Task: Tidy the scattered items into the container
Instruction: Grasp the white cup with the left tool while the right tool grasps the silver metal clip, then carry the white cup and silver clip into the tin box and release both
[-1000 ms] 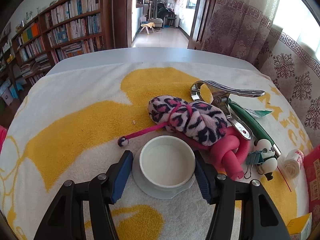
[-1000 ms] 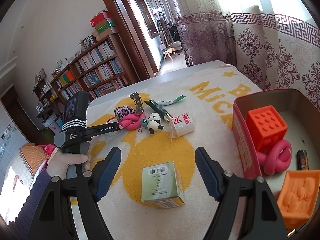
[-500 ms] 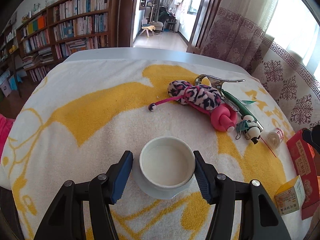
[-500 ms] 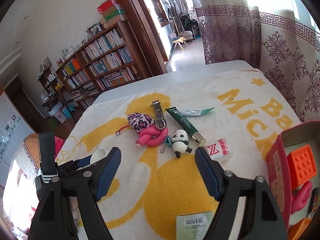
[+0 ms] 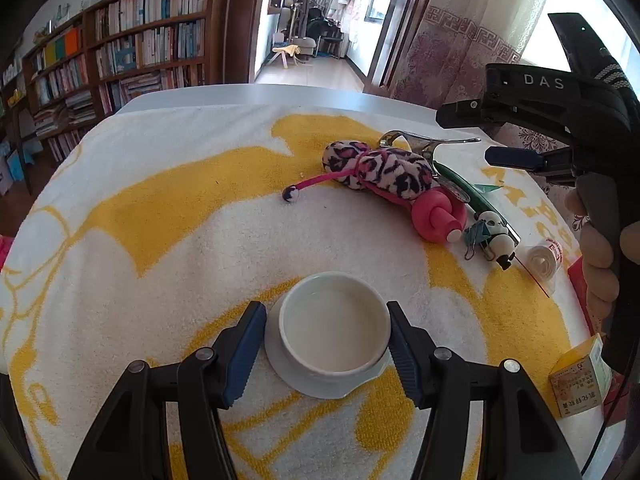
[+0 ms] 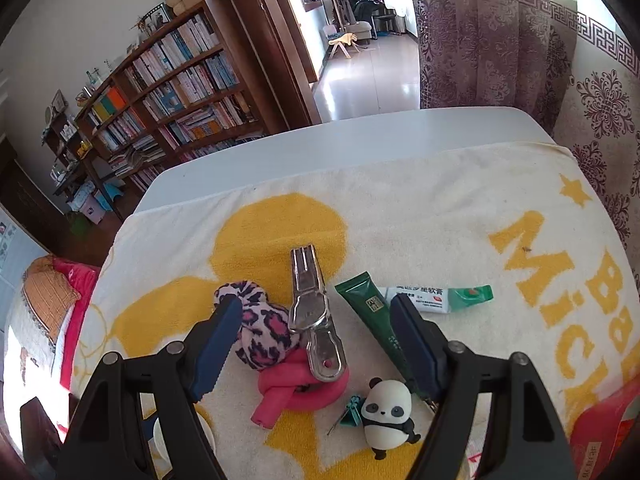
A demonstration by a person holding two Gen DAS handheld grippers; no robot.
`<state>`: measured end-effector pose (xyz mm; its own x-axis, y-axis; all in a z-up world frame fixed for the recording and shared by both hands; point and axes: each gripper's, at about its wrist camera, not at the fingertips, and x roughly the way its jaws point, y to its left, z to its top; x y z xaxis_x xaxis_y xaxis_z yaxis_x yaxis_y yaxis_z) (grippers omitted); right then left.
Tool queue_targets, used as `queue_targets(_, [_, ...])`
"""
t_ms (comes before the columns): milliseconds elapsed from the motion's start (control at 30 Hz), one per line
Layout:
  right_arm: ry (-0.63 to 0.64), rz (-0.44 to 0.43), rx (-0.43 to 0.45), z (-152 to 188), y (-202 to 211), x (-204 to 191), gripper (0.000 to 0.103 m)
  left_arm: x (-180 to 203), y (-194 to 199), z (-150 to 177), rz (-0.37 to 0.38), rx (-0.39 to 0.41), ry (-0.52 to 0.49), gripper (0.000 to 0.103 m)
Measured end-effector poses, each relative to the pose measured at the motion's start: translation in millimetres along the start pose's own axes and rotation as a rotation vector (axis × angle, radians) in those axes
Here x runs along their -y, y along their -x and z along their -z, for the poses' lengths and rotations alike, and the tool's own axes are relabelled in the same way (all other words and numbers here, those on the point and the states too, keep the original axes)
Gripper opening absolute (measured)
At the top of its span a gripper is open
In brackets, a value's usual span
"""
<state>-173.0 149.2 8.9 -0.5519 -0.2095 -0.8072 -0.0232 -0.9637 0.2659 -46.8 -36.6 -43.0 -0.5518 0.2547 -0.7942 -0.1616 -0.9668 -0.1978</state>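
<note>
Right gripper [image 5: 516,158] body reads "DAS"; towel [image 6: 560,272] "Mic".

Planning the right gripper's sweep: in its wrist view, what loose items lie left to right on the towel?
Leopard plush → metal clip tool → dark green tube → white-and-green tube.

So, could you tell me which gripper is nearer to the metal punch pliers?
Right. The right gripper hangs open directly over the metal punch pliers; the left gripper is farther back, straddling the white cup.

Wooden bookshelves [image 5: 132,48], patterned curtains [image 6: 480,32], bright tiled hallway [image 6: 368,76]
</note>
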Motion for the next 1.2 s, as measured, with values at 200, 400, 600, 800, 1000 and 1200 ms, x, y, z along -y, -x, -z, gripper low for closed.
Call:
queue_targets(200, [0.047,-0.020,-0.074,-4,-30,-11,0.056,-2,0,-1,0.008,-0.002,0.015,0.062])
queue_targets(400, [0.067,0.019,-0.086,-6,-38,-11,0.025,-2,0,0,0.006,-0.002,0.012,0.062])
queue_targets(600, [0.045,0.006,-0.035,1,-12,-3,0.024,-1,0,0,0.002,-0.001,0.009,0.062])
queue_targets(800, [0.035,-0.013,0.012,15,26,4,0.024,1,0,0,-0.005,0.000,0.002,0.062])
queue_targets(1000, [0.020,-0.040,0.061,33,67,13,0.024,4,1,2,0.001,0.000,-0.003,0.062])
queue_targets(1200, [-0.036,-0.060,0.118,54,114,38,0.024,6,7,2,0.033,0.003,0.006,0.062])
